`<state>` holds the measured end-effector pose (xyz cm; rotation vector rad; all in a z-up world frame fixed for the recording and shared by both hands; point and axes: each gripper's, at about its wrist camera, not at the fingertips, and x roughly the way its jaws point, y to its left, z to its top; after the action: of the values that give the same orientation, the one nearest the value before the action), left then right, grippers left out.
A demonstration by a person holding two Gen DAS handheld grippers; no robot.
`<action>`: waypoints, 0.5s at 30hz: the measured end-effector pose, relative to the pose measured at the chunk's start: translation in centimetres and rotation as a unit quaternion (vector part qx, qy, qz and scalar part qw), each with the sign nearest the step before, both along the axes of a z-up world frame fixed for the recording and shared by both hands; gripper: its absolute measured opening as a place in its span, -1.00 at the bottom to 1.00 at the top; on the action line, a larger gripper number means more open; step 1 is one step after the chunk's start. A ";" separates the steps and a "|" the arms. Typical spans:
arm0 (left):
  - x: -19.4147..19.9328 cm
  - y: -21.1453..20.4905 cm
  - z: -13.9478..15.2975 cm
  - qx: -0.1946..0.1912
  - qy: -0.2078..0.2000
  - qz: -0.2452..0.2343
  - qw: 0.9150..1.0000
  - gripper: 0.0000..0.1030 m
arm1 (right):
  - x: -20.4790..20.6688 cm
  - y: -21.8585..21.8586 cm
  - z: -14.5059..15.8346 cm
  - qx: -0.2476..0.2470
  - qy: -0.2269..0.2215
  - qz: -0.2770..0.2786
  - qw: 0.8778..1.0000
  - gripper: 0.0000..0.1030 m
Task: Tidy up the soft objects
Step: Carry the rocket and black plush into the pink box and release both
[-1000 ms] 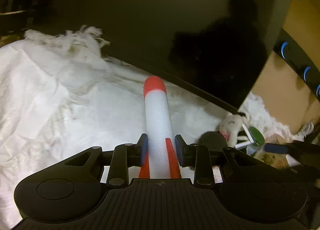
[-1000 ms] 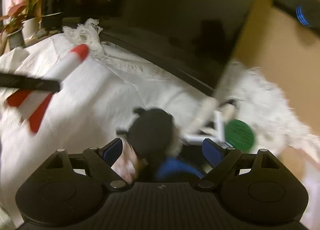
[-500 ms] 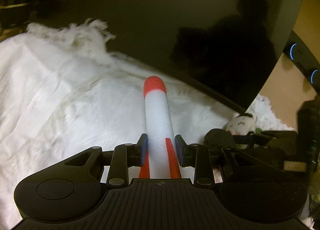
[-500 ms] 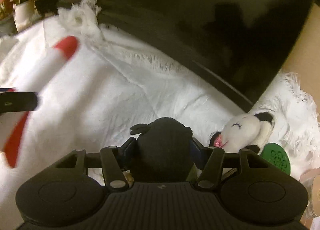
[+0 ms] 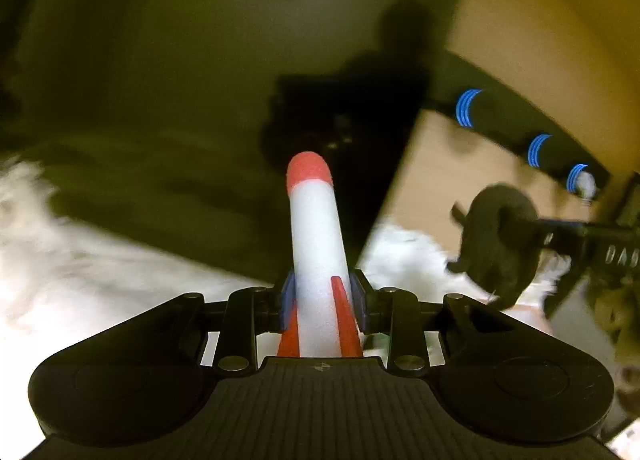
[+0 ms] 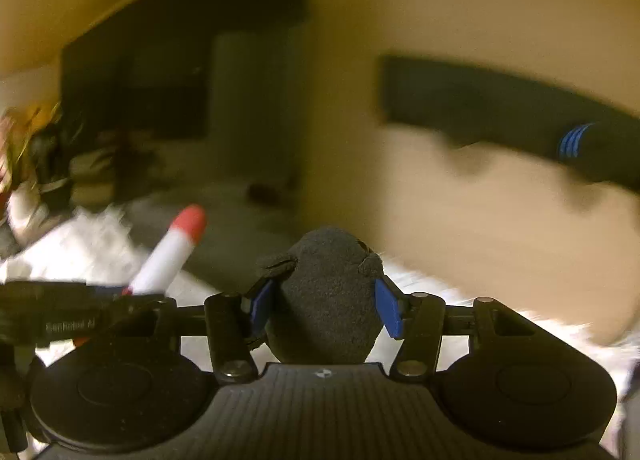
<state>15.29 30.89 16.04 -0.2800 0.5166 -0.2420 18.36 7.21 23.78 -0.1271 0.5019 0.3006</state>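
Note:
A foam rocket (image 5: 316, 236), white with a red nose and red fins, points forward out of my left gripper (image 5: 322, 296), which is shut on its lower body. In the right wrist view a black plush toy (image 6: 328, 260) sits between the blue pads (image 6: 386, 306) of my right gripper (image 6: 324, 300). Its jaws are closing and the pads press into the toy's sides. Both toys hang above the white cloth (image 5: 80, 260). The black plush toy (image 5: 492, 244) also shows at the right of the left wrist view, and the rocket (image 6: 172, 248) at the left of the right wrist view.
A large dark screen (image 5: 200, 99) stands behind the fringed cloth. A black bar with blue lights (image 5: 540, 147) hangs on the tan wall to the right. A blurred plant (image 6: 24, 147) is at the far left. Both views are smeared by motion.
My right gripper closed on the black plush toy and lifted it off the cloth. Both grippers rose and swung right. The white plush and green disc dropped out of view.

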 end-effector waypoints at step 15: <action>5.2 -25.2 -2.3 -0.042 0.050 -0.214 0.975 -0.34 | -2.9 -22.8 3.1 0.001 -0.038 -0.184 0.982 0.05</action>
<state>20.44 5.64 13.78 -0.2623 0.6646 -0.6740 15.41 -15.55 26.86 -0.0410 0.4389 -0.0650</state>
